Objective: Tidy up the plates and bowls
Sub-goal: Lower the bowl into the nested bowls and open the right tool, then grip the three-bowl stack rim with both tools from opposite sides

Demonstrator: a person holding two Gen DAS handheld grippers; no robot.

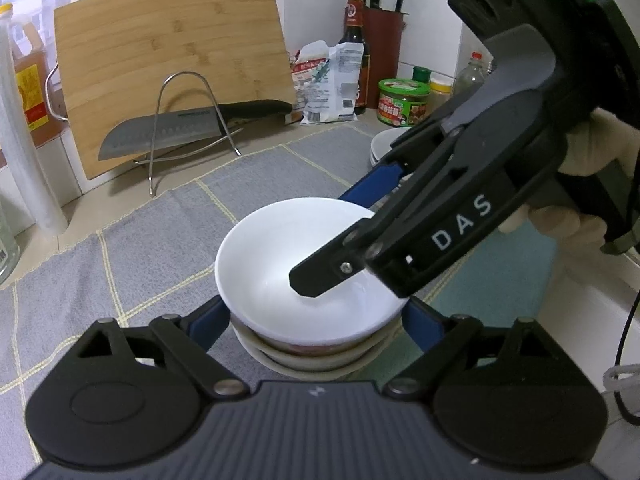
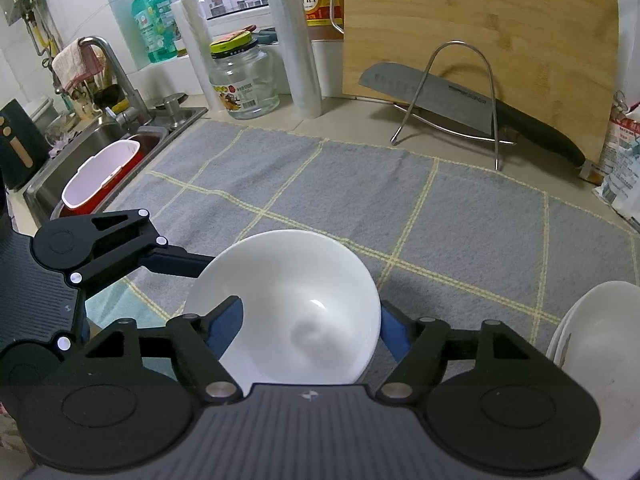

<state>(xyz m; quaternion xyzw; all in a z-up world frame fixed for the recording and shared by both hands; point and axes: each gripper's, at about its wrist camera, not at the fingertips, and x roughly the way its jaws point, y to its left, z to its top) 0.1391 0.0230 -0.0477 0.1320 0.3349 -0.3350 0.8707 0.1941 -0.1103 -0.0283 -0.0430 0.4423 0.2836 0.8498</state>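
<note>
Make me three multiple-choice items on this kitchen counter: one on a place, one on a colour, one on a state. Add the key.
1. Where does the knife lie?
A. In the sink
B. On the wire rack in front of the cutting board
C. Inside a bowl

2. What colour is the cloth under the bowls?
A. Grey with yellow lines
B. Red
C. Plain white

3. How does the top bowl sit?
A. Upside down
B. On its side
C. Upright on the lower bowls

Key: 1 B, the blade rests across the rack against the board. 2 A, the grey weave with a yellow grid shows in both views. 3 C, its hollow faces up and other rims show beneath it.
</note>
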